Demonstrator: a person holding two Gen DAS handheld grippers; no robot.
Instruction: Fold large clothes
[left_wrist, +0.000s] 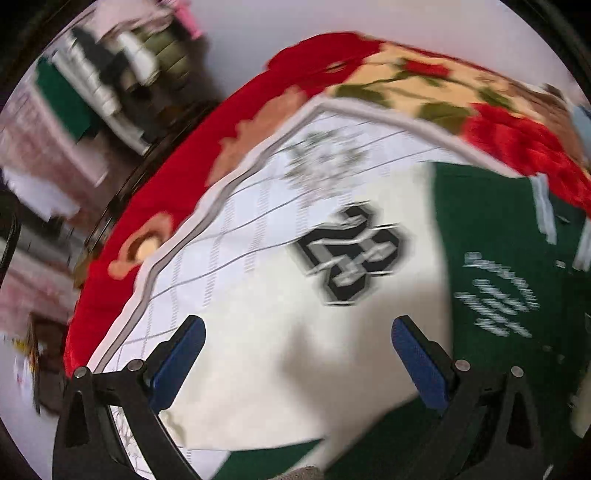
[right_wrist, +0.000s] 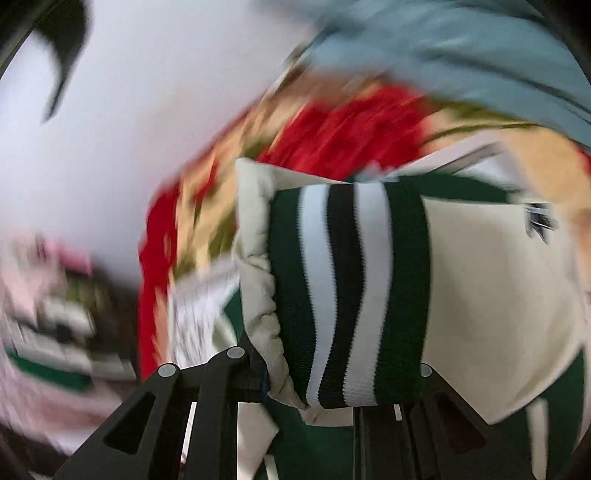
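Left wrist view: blurred. Left gripper (left_wrist: 297, 347) points steeply down over a green-and-cream jacket (left_wrist: 280, 332) spread flat on a red floral blanket (left_wrist: 424, 81). Jaws stand wide apart, blue pads (left_wrist: 181, 363) clear of the cloth, nothing between them. A cream sleeve with a black-and-grey number patch (left_wrist: 351, 251) lies across the middle, its long axis running from the lower centre up toward the patch. To its left, the white checked lining (left_wrist: 229, 221) with a grey-piped edge runs diagonally from lower left to upper right. The green body with white lettering (left_wrist: 498, 291) lies at right. A clothes pile (left_wrist: 110, 77) shows at upper left, off the blanket.

Right wrist view: also blurred. Right gripper (right_wrist: 317, 395) is nearly closed, clamped on the jacket's striped cuff (right_wrist: 343, 295), green, white and black bands; the fingertips are hidden behind the cloth. The cuff bands run top to bottom in the picture, the cream sleeve (right_wrist: 491, 295) extending away to the right. Red floral blanket behind; a light blue cloth (right_wrist: 461, 55) at top right.
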